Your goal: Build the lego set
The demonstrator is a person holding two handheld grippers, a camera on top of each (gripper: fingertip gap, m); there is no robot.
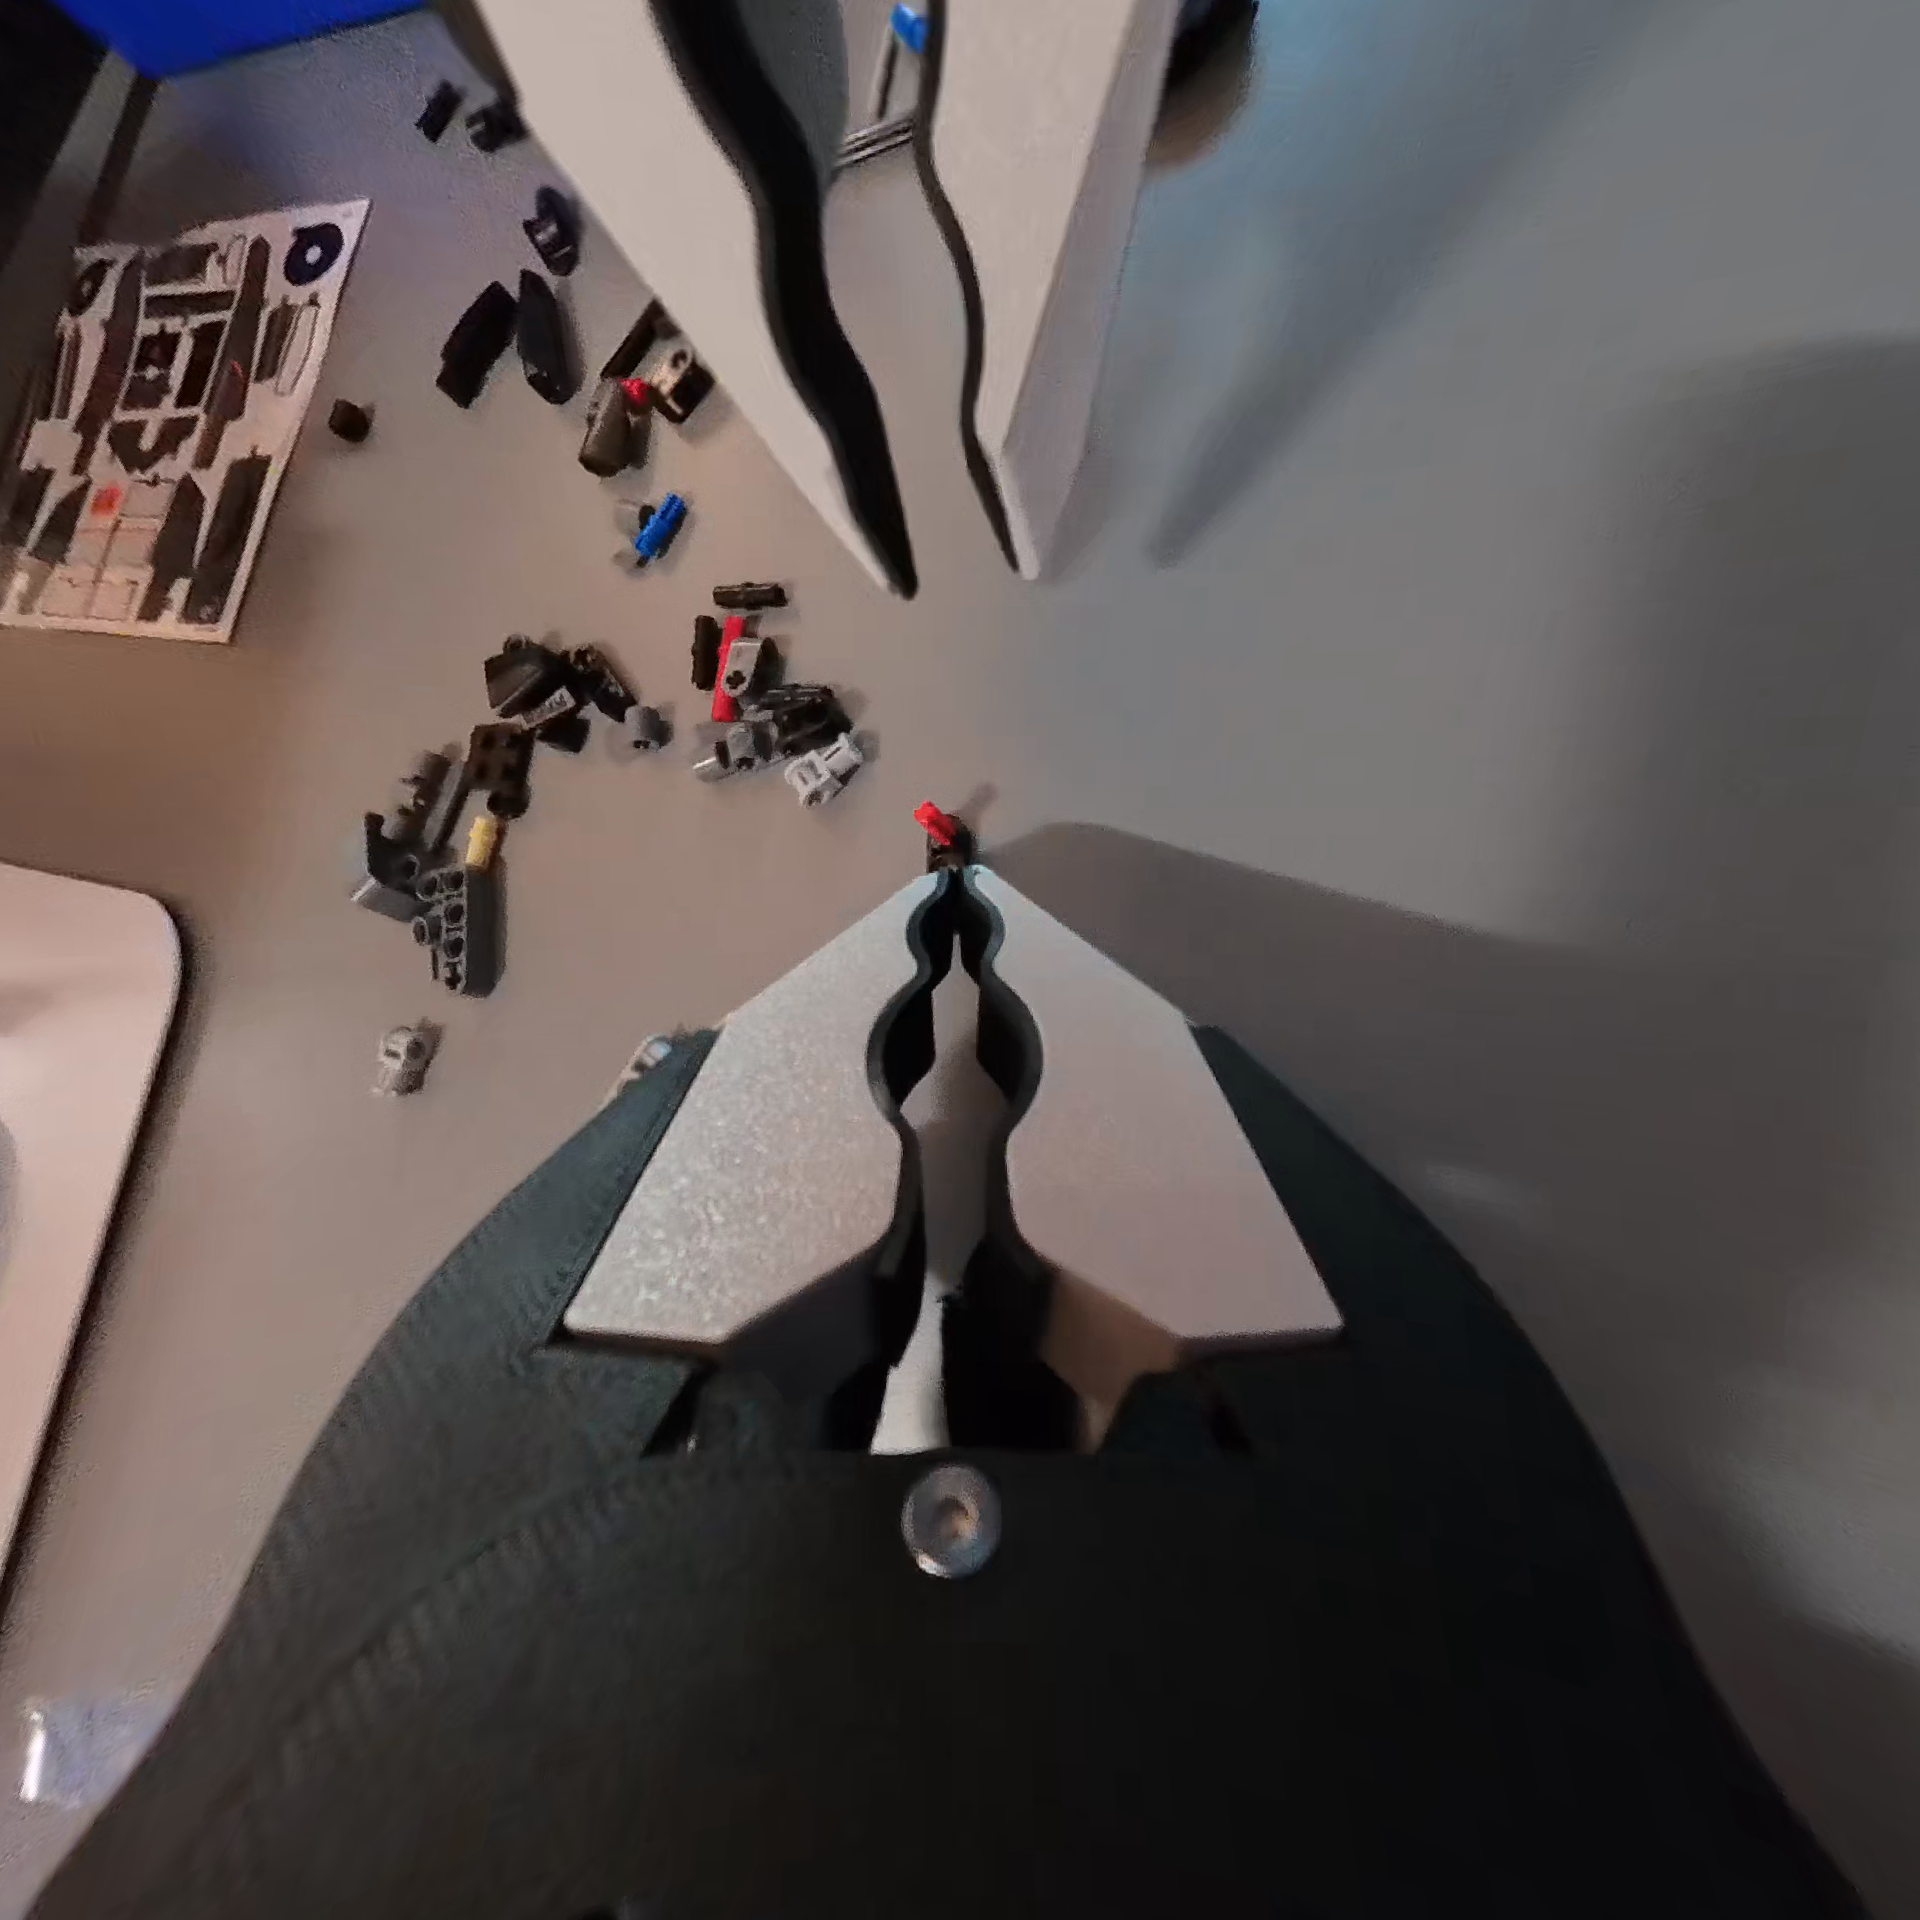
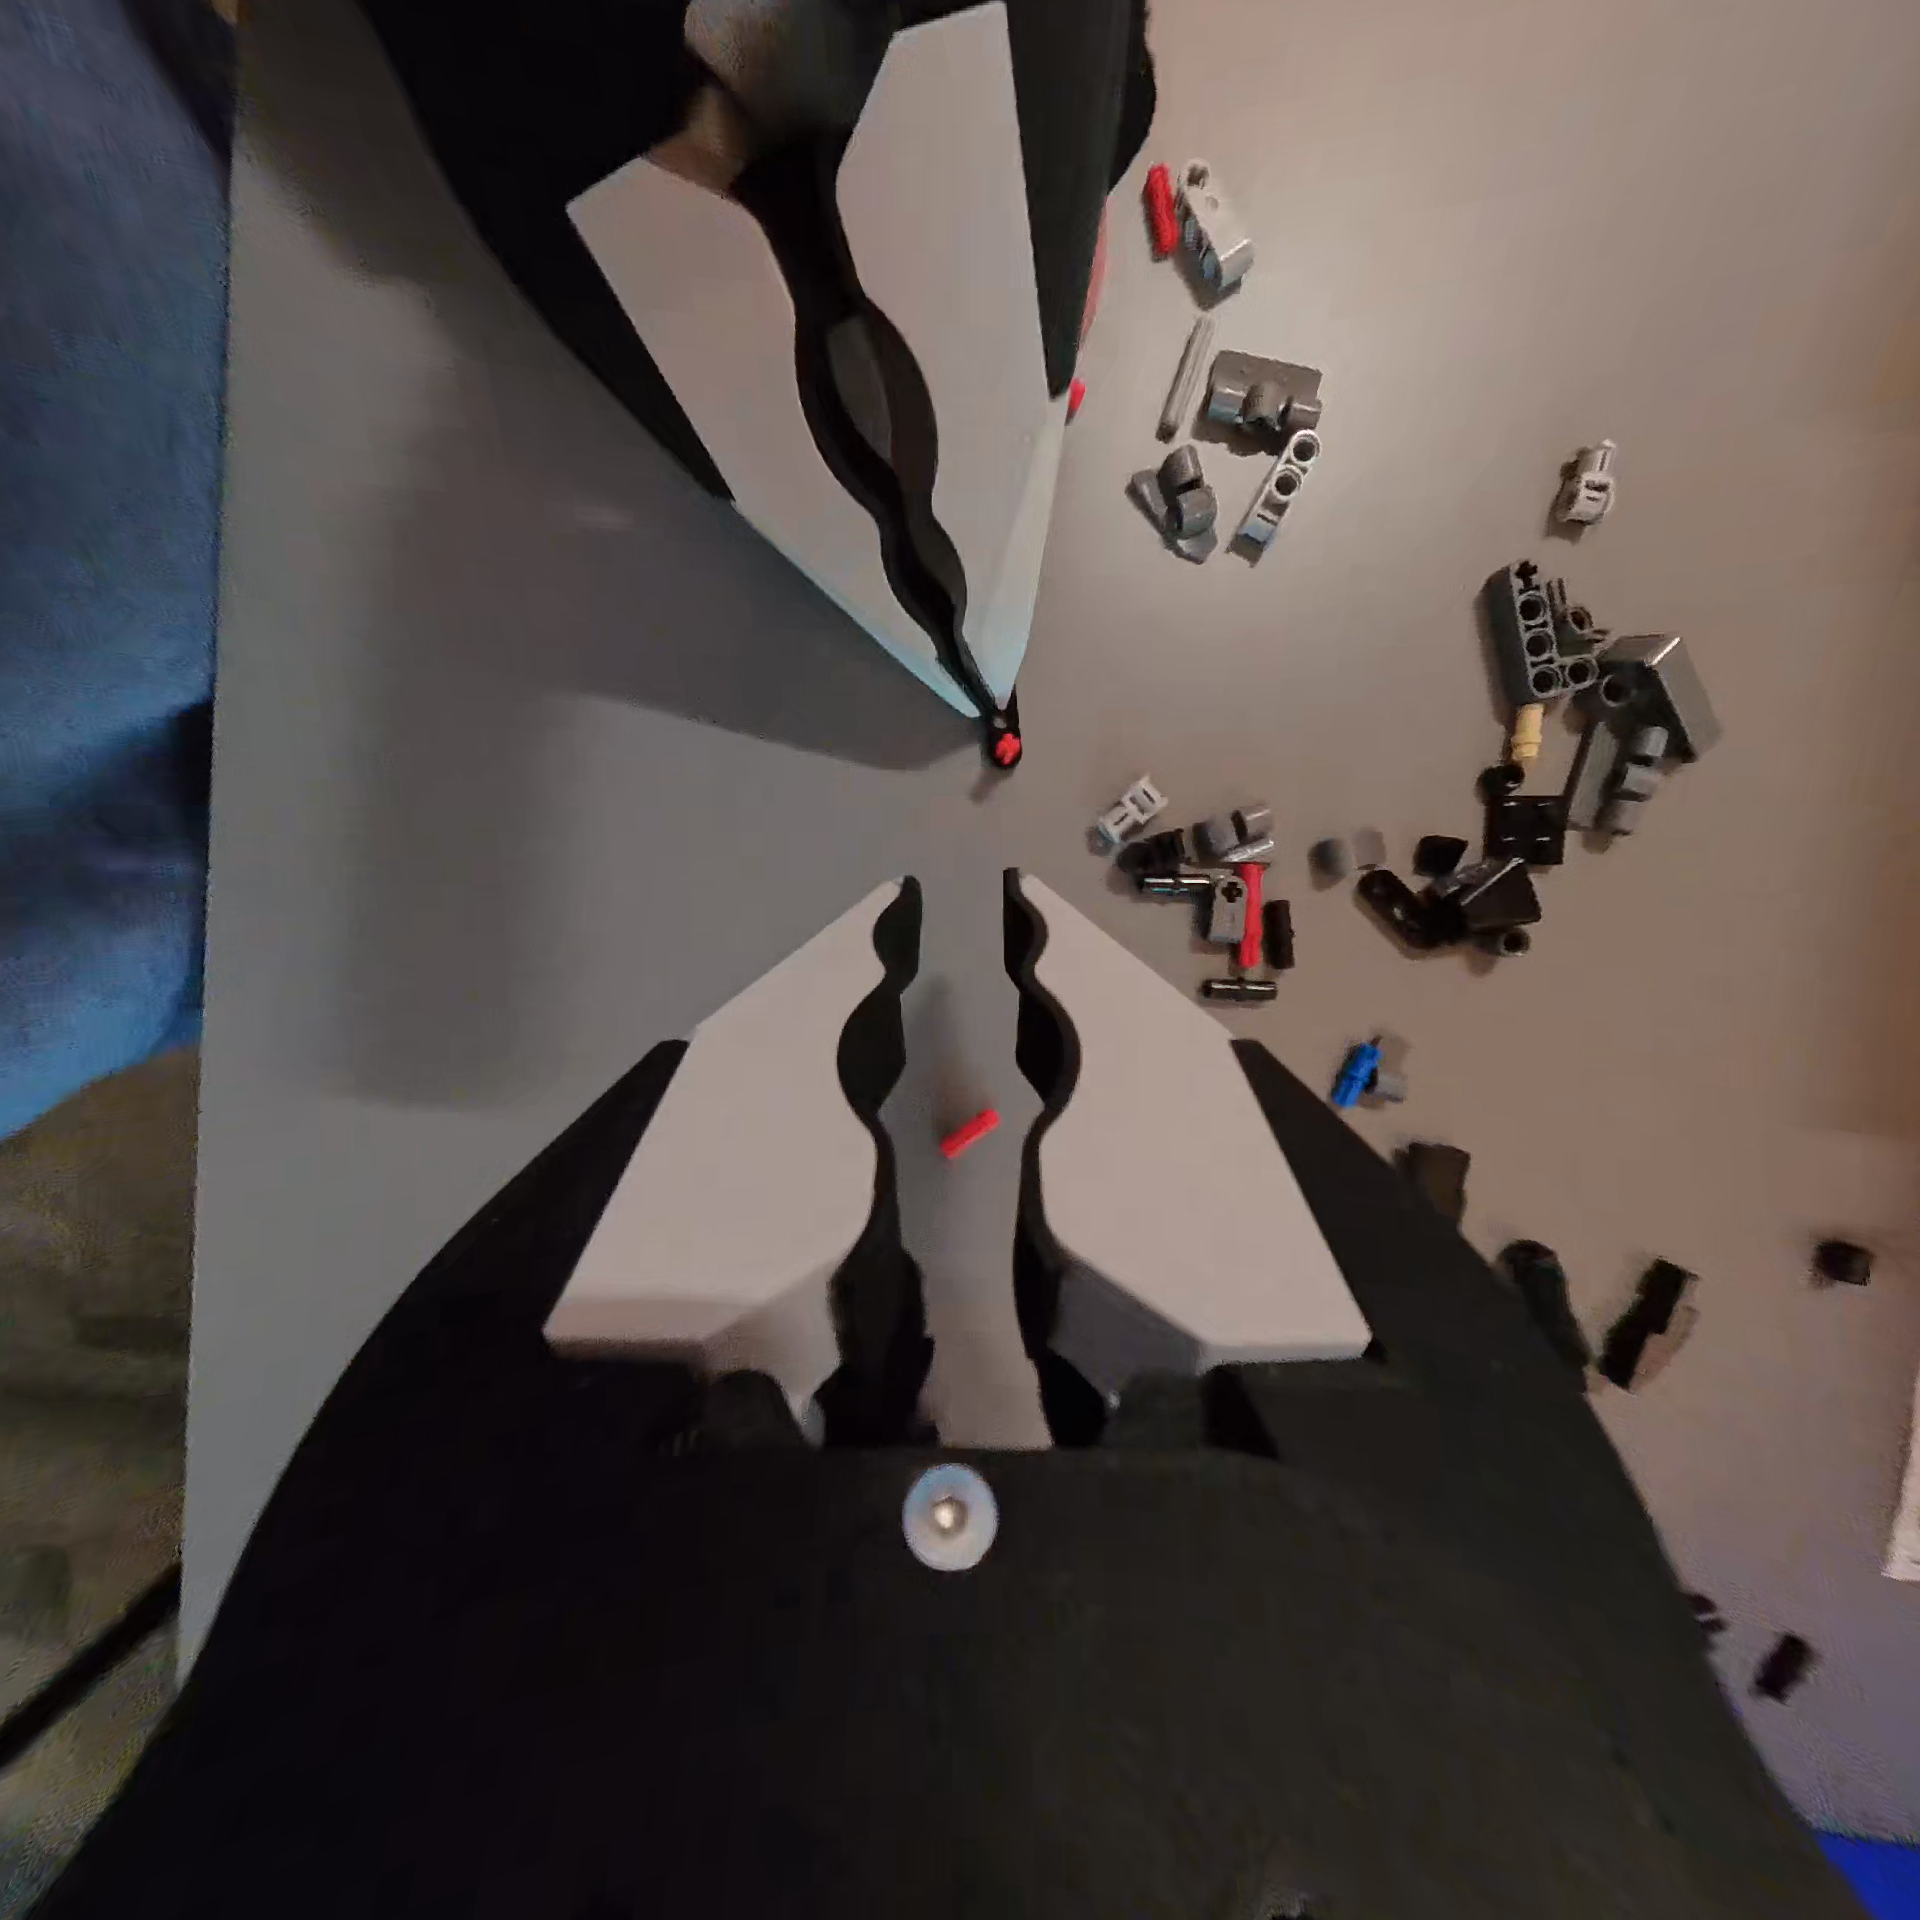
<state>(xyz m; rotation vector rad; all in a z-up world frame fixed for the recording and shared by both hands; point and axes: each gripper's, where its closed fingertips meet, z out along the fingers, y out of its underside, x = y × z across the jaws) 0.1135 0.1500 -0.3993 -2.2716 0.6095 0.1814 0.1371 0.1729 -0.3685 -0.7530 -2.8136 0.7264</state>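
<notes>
My left gripper [image 1: 954,875] is shut on a small black piece with a red axle pin [image 1: 940,831] and holds it just above the grey table. The same piece [image 2: 1006,743] shows at the left gripper's tip [image 2: 992,712] in the right wrist view. My right gripper [image 2: 958,883] is open and empty, facing the left one a short way off; it also shows in the left wrist view [image 1: 961,571]. A loose red pin [image 2: 969,1132] lies on the table between the right fingers.
Loose black, grey, red and blue pieces lie scattered in clusters [image 1: 774,696] [image 2: 1590,707]. A sticker sheet [image 1: 177,416] lies at the far left. A white tray corner [image 1: 83,1039] sits at the left edge. The table edge [image 2: 213,935] runs along the left. One gripper's finger ends stand about 5 cm off the other's.
</notes>
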